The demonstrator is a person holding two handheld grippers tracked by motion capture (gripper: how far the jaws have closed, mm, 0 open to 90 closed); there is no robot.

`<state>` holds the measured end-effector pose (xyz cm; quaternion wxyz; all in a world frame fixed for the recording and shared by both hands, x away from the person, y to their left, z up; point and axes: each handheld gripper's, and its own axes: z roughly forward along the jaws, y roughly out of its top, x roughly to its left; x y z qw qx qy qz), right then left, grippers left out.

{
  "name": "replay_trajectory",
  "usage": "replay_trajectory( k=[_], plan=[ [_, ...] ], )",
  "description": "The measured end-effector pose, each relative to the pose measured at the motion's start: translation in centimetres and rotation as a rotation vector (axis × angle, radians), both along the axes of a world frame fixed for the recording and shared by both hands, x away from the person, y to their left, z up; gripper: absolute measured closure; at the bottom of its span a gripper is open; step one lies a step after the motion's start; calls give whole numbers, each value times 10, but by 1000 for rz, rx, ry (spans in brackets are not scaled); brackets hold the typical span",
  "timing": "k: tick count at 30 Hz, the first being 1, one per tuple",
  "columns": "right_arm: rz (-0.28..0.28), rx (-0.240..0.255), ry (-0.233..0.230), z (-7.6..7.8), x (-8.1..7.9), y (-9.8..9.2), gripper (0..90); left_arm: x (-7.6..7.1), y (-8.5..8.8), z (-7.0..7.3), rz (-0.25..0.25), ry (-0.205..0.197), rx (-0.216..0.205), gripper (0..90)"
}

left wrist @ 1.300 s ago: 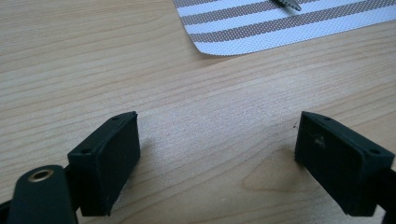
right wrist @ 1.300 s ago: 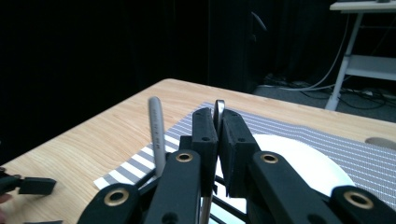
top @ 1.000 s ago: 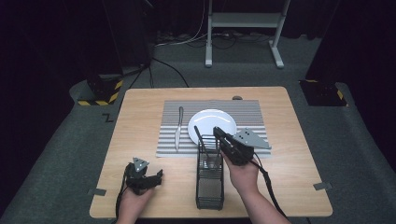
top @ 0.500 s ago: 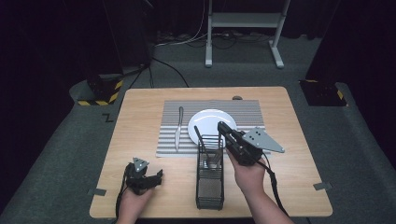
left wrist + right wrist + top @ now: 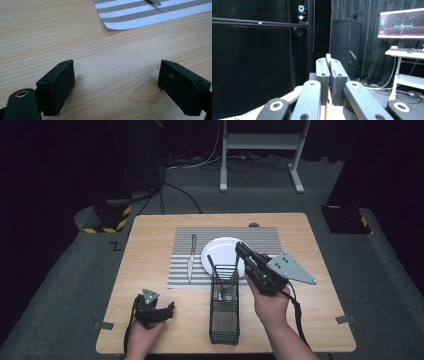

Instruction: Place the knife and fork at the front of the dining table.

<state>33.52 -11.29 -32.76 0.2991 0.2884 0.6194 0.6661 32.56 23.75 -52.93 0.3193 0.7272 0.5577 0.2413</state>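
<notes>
Right gripper view shows my right gripper (image 5: 328, 65) with its pads pressed together on a thin pale handle tip (image 5: 328, 58) that pokes up between them. High view shows what that camera misses: the same gripper (image 5: 241, 249) held over the wire caddy (image 5: 224, 320) at the near middle of the table (image 5: 150, 227), a utensil (image 5: 227, 292) hanging inside it. Left gripper view shows my left gripper (image 5: 116, 80) gaping wide over bare wood, gripping nothing, the striped placemat (image 5: 140, 13) beyond. Farther off lie the white plate (image 5: 217, 251) and, to its left, a knife (image 5: 191, 257).
</notes>
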Motion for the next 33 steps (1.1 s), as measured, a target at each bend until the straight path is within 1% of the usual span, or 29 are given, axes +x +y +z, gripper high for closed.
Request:
replay_trajectory(
  k=[7,14,17,19,26,30,33],
  plan=[
    [-19,22,-17,10,0,-7,870,0,0,0,-1,0,0,140],
    [-48,44,-43,23,-1,-20,870,0,0,0,-1,0,-1,140],
    [-67,41,-57,28,-2,-27,870,0,0,0,0,0,-1,140],
    [-87,30,-69,31,-1,-33,870,0,0,0,0,0,-1,140],
    [-140,-4,-69,30,2,-49,870,0,0,0,0,0,-1,140],
    [-172,-26,-57,23,8,-58,870,0,0,0,-1,0,0,140],
    [-194,-42,-38,15,13,-64,870,0,0,0,0,0,-1,140]
  ],
)
